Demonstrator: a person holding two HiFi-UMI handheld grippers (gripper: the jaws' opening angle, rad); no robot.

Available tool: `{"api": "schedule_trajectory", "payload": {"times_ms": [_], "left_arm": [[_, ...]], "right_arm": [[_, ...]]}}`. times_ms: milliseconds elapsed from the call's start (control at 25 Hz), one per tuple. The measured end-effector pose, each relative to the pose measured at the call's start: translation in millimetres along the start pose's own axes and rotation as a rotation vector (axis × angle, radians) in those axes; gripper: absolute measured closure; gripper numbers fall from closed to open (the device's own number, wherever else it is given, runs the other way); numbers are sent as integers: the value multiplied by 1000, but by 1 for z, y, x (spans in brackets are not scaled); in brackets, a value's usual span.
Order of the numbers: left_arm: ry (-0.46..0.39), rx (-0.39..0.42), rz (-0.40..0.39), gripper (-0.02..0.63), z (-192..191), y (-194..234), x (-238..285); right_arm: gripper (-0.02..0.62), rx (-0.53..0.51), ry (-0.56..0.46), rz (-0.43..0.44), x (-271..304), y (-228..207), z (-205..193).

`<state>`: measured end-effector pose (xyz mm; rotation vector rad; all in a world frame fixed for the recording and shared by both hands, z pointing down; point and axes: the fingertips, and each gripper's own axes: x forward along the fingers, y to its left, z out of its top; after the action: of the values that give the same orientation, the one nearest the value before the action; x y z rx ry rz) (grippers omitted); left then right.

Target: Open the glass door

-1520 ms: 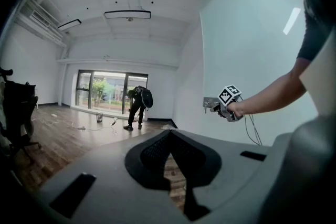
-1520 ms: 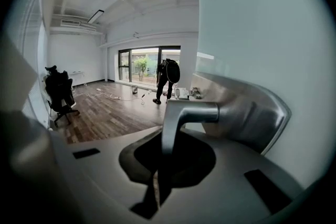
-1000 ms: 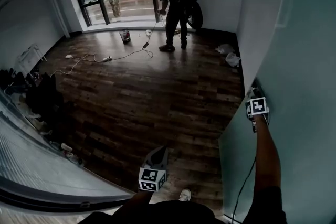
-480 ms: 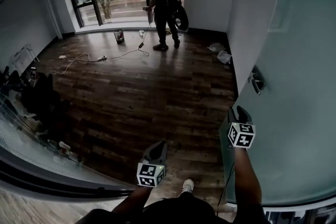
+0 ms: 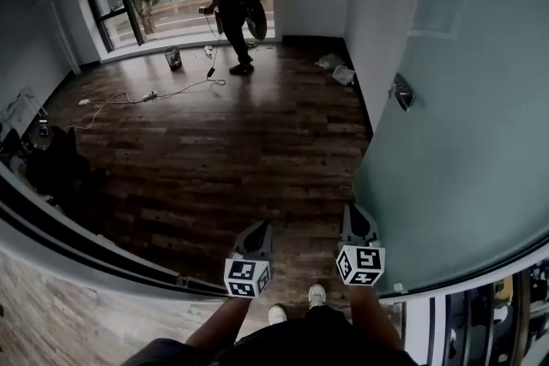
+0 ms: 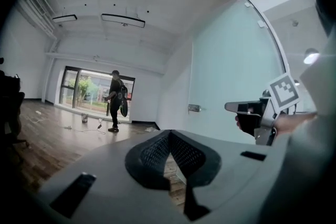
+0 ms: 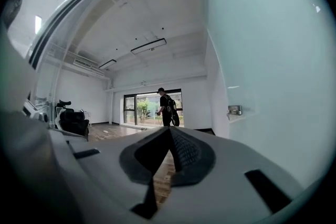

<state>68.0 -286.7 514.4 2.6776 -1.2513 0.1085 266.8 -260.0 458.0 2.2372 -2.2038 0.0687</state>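
Note:
The frosted glass door [image 5: 463,141] stands swung into the room at the right, its metal handle [image 5: 401,92] facing me. My right gripper [image 5: 358,223] is low and close to my body, well short of the handle, shut with nothing in it. My left gripper [image 5: 256,236] hangs beside it, also shut and empty. In the right gripper view the jaws [image 7: 169,131] meet at the tips, and the handle [image 7: 234,110] shows on the door [image 7: 273,60] ahead. In the left gripper view the closed jaws [image 6: 170,134] point into the room, with the handle [image 6: 194,108] far off.
A person [image 5: 227,0] stands by the far window beside a small can [image 5: 174,57]. Cables [image 5: 154,96] lie across the wood floor, white bags [image 5: 336,69] by the wall. Dark chairs [image 5: 51,167] crowd the left. A curved door track [image 5: 86,244] crosses in front of my feet.
My right gripper came off the door handle and drew back down beside the left gripper, closing as it went. The door now stands further from both grippers.

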Motion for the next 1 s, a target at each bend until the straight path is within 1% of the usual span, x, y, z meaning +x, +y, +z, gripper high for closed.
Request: {"api": "schedule_trajectory", "payload": {"times_ms": [240, 480, 560, 760, 1000], "left_arm": [[-5, 1, -17, 600, -18, -49, -46], [-16, 35, -13, 600, -17, -109, -68], [-33, 35, -9, 600, -14, -131, -76], [-52, -26, 1, 600, -10, -178, -113], [-52, -21, 43, 600, -11, -217, -147]], "right_arm": [[577, -60, -1, 11, -68, 11, -9], [577, -169, 6, 72, -120, 13, -11], [577, -169, 4, 95, -144, 10, -8], [578, -147, 17, 124, -203, -2, -18], [578, -131, 25, 121, -255, -23, -17]]}}
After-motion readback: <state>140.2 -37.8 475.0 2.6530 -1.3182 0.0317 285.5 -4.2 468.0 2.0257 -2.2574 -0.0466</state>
